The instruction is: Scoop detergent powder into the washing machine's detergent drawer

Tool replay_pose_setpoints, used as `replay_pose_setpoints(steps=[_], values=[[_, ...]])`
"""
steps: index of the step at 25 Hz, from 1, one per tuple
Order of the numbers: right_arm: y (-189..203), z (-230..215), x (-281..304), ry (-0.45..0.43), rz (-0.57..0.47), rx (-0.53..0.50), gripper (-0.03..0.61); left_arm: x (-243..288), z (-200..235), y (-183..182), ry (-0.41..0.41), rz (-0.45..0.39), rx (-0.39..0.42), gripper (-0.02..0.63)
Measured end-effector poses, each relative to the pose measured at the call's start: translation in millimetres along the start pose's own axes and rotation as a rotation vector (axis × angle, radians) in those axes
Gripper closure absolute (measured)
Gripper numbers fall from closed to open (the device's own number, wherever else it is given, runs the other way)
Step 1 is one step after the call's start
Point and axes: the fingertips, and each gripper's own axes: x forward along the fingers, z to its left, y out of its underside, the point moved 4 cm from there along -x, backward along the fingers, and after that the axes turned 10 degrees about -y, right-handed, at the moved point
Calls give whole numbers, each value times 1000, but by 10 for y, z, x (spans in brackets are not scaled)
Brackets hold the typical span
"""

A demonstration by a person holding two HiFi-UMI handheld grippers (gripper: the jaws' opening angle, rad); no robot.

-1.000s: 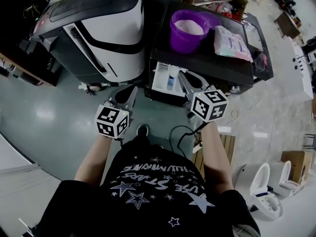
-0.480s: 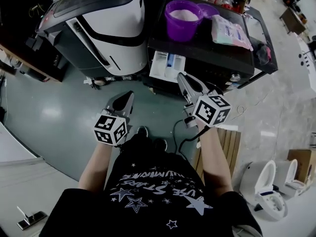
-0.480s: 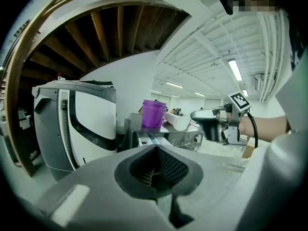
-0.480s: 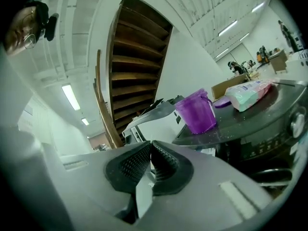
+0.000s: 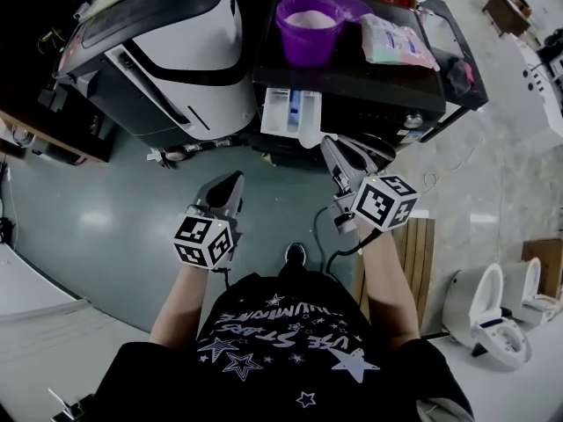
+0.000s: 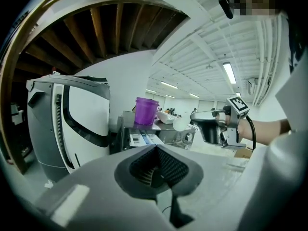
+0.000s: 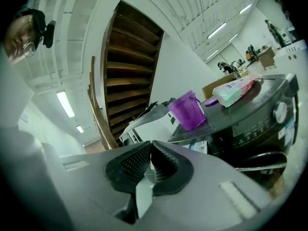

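Note:
A purple bucket (image 5: 310, 26) of white powder stands on top of the black washing machine (image 5: 369, 82). Its white detergent drawer (image 5: 290, 112) is pulled out at the front. My right gripper (image 5: 338, 155) hangs just below and right of the drawer, shut on the handle of a white scoop (image 7: 144, 189). The scoop's round bowl (image 6: 179, 124) shows ahead of the right gripper (image 6: 204, 125) in the left gripper view. My left gripper (image 5: 230, 185) hovers over the floor left of the drawer. It is shut with nothing in it. The bucket (image 7: 186, 111) and drawer (image 6: 142, 139) lie ahead of both.
A white and black machine (image 5: 176, 51) stands left of the washer. A pink packet (image 5: 396, 40) and a purple lid (image 5: 354, 7) lie on the washer top. A wooden pallet (image 5: 415, 253) and white toilets (image 5: 488, 319) are to the right. Grey floor (image 5: 114, 209) lies below.
Both grippers have drawn back from the drawer toward the person's body. The right gripper still holds the scoop, now clear of the drawer.

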Motion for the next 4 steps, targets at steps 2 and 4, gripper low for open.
replay_pose_setpoints(steps=[2, 4], values=[[40, 82, -20, -1, -17, 17, 545, -74, 1, 38, 16, 3, 0, 603], [80, 172, -48, -1, -32, 31, 545, -152, -5, 76, 35, 8, 6, 595]])
